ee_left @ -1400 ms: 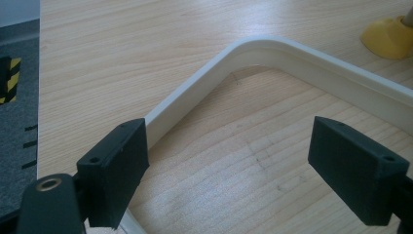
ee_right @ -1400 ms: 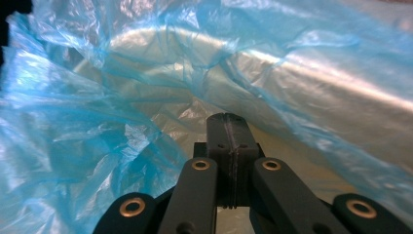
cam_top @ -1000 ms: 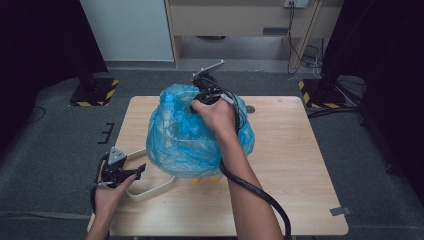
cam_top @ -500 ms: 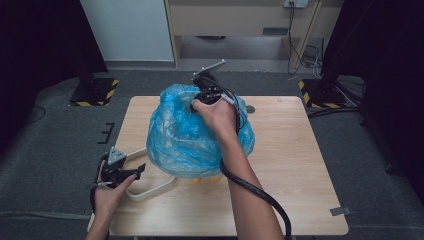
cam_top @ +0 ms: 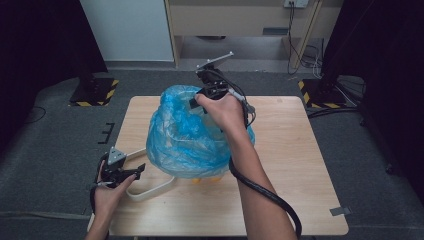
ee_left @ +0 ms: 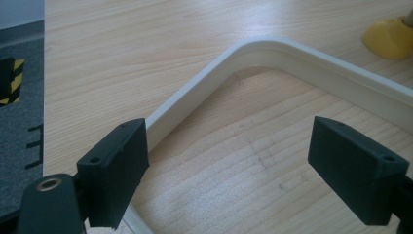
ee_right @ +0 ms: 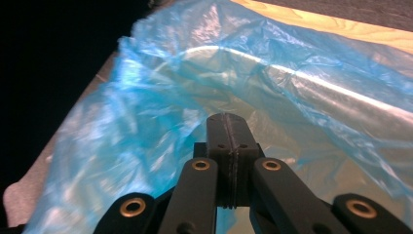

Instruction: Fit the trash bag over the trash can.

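Observation:
A crumpled blue plastic bag (cam_top: 187,137) stands bulging in the middle of the wooden table (cam_top: 300,160). My right gripper (cam_top: 198,101) is at the bag's top far edge, jaws pressed together on a fold of the film, which rises toward it. In the right gripper view the shut jaws (ee_right: 228,127) point into the blue plastic bag (ee_right: 136,126). My left gripper (cam_top: 136,170) hovers low at the table's front left, open. Its jaws (ee_left: 229,146) straddle bare wood, and the left one sits against a white rounded frame (ee_left: 292,58) that runs under the bag (cam_top: 152,189).
A yellow object (ee_left: 389,36) peeks out beneath the bag's front edge (cam_top: 207,179). The right gripper's cable trails along the forearm. Grey floor surrounds the table, with black stands and hazard-striped bases at the back corners. The table's right half is bare wood.
My right gripper has risen a little with the bag's top edge, drawing the film taller. The left gripper has stayed where it was.

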Demonstrator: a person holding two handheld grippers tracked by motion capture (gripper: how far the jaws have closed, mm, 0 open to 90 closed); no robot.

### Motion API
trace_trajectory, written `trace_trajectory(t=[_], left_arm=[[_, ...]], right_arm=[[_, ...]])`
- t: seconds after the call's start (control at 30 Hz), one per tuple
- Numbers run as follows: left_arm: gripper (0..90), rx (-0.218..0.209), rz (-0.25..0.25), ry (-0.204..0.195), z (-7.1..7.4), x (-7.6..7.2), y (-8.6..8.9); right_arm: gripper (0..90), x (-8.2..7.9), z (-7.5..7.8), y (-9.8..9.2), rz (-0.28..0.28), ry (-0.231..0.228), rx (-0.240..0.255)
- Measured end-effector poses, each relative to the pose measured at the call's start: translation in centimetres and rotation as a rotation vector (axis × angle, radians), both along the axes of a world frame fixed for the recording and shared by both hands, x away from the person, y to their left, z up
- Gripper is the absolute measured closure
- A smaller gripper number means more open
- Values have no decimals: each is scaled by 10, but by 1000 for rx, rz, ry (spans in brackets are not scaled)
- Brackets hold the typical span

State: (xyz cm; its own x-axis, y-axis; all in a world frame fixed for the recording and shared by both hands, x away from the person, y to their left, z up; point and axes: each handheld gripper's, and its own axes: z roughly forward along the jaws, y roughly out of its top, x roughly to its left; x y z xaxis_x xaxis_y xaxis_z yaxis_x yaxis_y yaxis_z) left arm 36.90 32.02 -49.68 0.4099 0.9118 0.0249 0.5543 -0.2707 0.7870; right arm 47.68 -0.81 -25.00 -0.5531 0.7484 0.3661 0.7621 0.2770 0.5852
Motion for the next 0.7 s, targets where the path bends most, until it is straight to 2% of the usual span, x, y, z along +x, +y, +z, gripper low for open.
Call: trace_trajectory(t=[0.37,0.7], left_arm=[[141,3,2,0,0,-1,0],[141,7,3,1,-1,-1,1]], right_arm=[[900,-11,18,-23,14,-17,43],[900,-17,22,-51,-5,-31,72]])
